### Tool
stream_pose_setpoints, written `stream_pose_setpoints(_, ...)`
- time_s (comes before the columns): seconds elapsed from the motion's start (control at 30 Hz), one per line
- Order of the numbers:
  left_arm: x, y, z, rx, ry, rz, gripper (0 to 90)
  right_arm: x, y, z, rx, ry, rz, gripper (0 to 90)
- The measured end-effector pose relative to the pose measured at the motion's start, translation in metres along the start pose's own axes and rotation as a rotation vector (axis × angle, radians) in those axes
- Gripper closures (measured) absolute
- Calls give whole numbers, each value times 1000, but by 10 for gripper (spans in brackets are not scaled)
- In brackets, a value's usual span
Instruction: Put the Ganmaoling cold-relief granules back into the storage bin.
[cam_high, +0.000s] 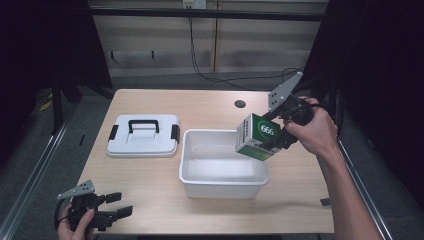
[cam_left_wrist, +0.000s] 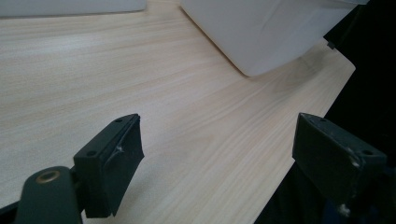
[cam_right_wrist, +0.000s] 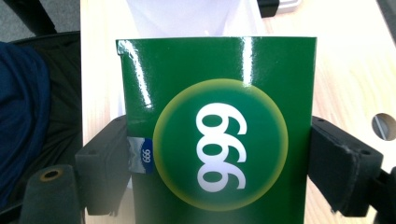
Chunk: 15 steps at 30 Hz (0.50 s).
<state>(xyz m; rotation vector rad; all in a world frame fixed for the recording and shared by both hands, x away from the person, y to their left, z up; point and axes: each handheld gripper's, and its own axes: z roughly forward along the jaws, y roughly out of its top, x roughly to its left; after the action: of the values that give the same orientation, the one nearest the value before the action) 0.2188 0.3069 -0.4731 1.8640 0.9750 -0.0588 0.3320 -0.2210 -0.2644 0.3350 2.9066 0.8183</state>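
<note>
Right tongs clamped on green box, seemingly tilted over white tub, left tongs apart.

The box is green with a white 999, the tub white, the table pale wood.

High view looks down; both gripper views sit close — sharing the white bin.

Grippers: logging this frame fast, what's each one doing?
Left gripper: open, holding nothing.
Right gripper: shut on the green box, above the white bin.
</note>
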Motion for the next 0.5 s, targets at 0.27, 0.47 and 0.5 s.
stream_pose_setpoints(0.27, 0, 0, -1, -4, 0, 1, 161, -2, 8, 13, 54, 25, 0, 160)
stream_pose_setpoints(0.47, 0, 0, -1, -4, 2, -1, 160, -3, 18, 24, 110, 28, -23, 160)
stream_pose_setpoints(0.5, 0, 0, -1, -8, 2, -6, 161, -3, 20, 27, 124, 32, -22, 160)
